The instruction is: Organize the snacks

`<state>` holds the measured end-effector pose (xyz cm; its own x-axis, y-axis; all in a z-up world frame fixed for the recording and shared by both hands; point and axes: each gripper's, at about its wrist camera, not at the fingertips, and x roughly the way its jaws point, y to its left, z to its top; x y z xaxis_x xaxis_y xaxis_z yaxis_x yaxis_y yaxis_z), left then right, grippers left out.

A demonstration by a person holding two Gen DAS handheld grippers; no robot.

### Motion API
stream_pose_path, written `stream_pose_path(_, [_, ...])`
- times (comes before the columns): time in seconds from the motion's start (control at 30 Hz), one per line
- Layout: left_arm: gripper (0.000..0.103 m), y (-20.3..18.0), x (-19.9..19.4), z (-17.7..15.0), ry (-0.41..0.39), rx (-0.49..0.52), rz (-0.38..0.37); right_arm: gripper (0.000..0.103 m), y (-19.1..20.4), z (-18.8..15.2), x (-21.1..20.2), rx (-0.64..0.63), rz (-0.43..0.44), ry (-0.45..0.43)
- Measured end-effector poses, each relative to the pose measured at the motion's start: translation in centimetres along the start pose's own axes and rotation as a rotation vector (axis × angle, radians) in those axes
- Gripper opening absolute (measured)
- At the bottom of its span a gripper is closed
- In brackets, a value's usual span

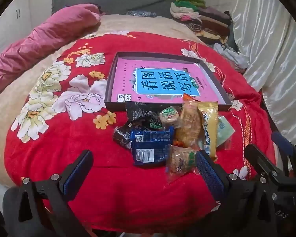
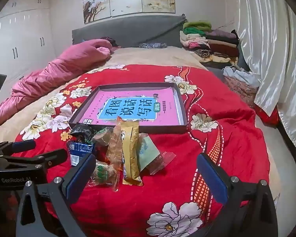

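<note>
I see one shallow box with one pink book in it, on a red flower blanket. One pile of about nine snacks lies just in front of the box. My left gripper and right gripper are both wide apart and hold nothing. The pile sits just past their tips, nearer my left one.

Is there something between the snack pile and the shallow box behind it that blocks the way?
Nothing visible blocks it. The snack pile lies right at the near wall of the shallow box on the red blanket. Only that low wall must be cleared.
</note>
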<state>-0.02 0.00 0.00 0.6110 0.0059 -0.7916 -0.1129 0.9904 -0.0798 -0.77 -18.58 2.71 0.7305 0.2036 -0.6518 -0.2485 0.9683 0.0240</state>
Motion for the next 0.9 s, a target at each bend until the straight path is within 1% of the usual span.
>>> stream_pose_path(0.1, [0.102, -0.2, -0.1, -0.1, -0.004, -0.002, 0.003, 0.103, 0.2, -0.1, 0.3, 0.002, -0.001, 0.006])
stream_pose_path(0.17, [0.102, -0.5, -0.2, -0.2, -0.004, -0.008, 0.003, 0.103, -0.1, -0.3, -0.2, 0.016, 0.025, -0.030])
stream_pose_path(0.2, [0.102, 0.0, -0.7, -0.1, -0.009, -0.010, -0.019, 0.103, -0.1, -0.2, -0.7, 0.016, 0.027, -0.030])
stream_pose_path(0.3, [0.102, -0.2, -0.9, -0.3, -0.005, -0.013, -0.021, 0.103, 0.1, -0.1, -0.6, 0.000, 0.013, -0.008])
stream_pose_path(0.4, [0.102, 0.0, -0.9, 0.0, 0.004, -0.010, -0.032, 0.103, 0.1, -0.2, -0.5, -0.002, 0.009, -0.008])
stream_pose_path(0.9, [0.102, -0.2, -1.2, -0.1, 0.001, -0.004, -0.037, 0.103, 0.1, 0.1, -1.0, 0.005, -0.001, -0.007])
